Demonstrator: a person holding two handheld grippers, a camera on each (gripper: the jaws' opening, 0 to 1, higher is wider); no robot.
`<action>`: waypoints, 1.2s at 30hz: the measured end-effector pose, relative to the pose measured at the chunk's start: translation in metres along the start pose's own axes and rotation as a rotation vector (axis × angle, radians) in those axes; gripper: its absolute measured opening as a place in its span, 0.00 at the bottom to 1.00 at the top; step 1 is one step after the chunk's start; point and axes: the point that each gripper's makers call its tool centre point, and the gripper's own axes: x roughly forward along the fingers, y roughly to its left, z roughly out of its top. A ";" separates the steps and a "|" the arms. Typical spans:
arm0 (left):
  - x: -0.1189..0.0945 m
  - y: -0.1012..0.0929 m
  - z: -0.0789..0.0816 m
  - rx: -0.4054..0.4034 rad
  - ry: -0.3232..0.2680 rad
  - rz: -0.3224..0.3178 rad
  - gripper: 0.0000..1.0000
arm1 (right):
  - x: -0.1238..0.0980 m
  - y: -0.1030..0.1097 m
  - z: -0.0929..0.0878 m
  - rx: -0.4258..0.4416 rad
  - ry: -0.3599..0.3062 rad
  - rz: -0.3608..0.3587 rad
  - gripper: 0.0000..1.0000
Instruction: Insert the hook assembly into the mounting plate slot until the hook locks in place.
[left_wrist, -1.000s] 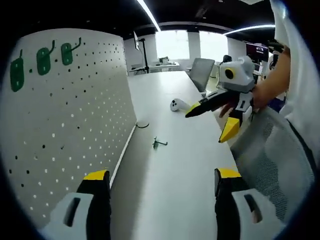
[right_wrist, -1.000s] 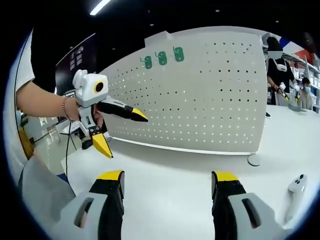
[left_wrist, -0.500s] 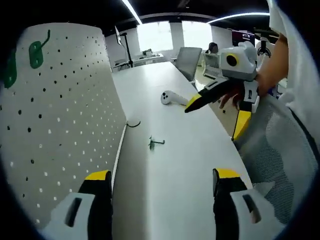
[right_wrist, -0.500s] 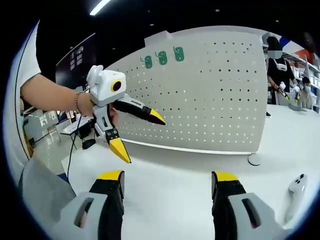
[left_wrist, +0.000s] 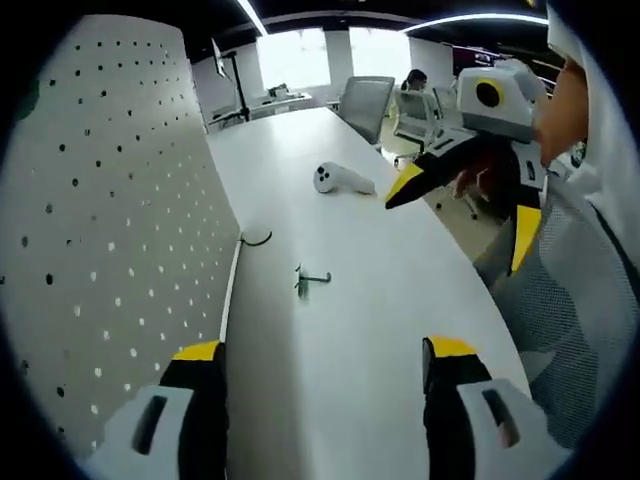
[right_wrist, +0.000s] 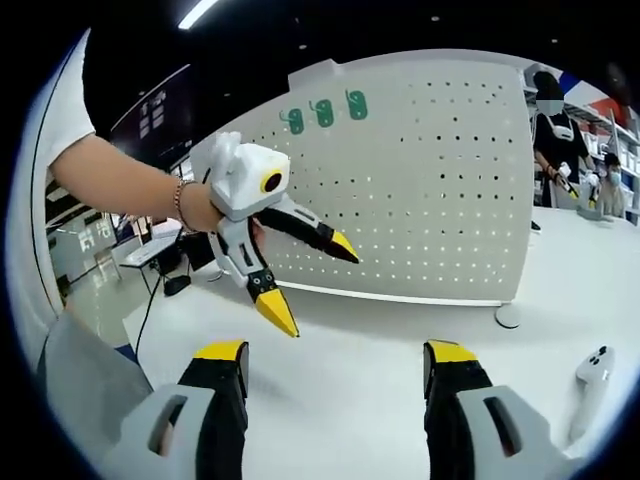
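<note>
Surface: long white table (left_wrist: 350, 300), plain and matte, running away toward bright windows in the left gripper view; in the right gripper view it spreads pale under both jaws.
Pegboard: white perforated mounting plate (right_wrist: 430, 190) stands upright on the table; in the left gripper view it rises along the left edge (left_wrist: 110, 230), its foot meeting the tabletop.
Mounted hooks: three green hook plates (right_wrist: 324, 113) sit in a row near the pegboard's upper left in the right gripper view.
Loose hook: small green hook assembly (left_wrist: 308, 281) lies flat on the table, near the pegboard's foot but apart from it, ahead of the left jaws.
Cable: thin dark loop (left_wrist: 256, 239) at the board's base, beyond the hook.
Controller: white handheld controller (left_wrist: 340, 179) lies farther up the table; in the right gripper view it shows at the right edge (right_wrist: 596, 375).
Left gripper: (right_wrist: 312, 282) held above the table in a hand, jaws spread wide, nothing between them; own yellow-tipped jaws (left_wrist: 318, 352) likewise wide and empty.
Right gripper: (left_wrist: 465, 226) in the air over the table's right side, jaws wide apart, holding nothing; own jaws (right_wrist: 335, 354) wide, empty.
Room: dark ceiling with strip lights, office chair (left_wrist: 362, 103) at the table's far end, people (right_wrist: 555, 130) standing at right beyond the board.
</note>
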 end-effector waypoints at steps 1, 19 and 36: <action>0.002 0.001 0.001 0.002 -0.001 -0.002 0.82 | 0.000 0.000 0.000 -0.001 0.000 0.000 0.69; 0.053 0.014 0.008 0.069 0.081 -0.035 0.76 | -0.003 0.001 -0.004 0.014 0.008 -0.001 0.69; 0.094 0.011 0.005 0.130 0.170 -0.130 0.68 | -0.003 0.000 -0.003 0.026 -0.004 -0.004 0.68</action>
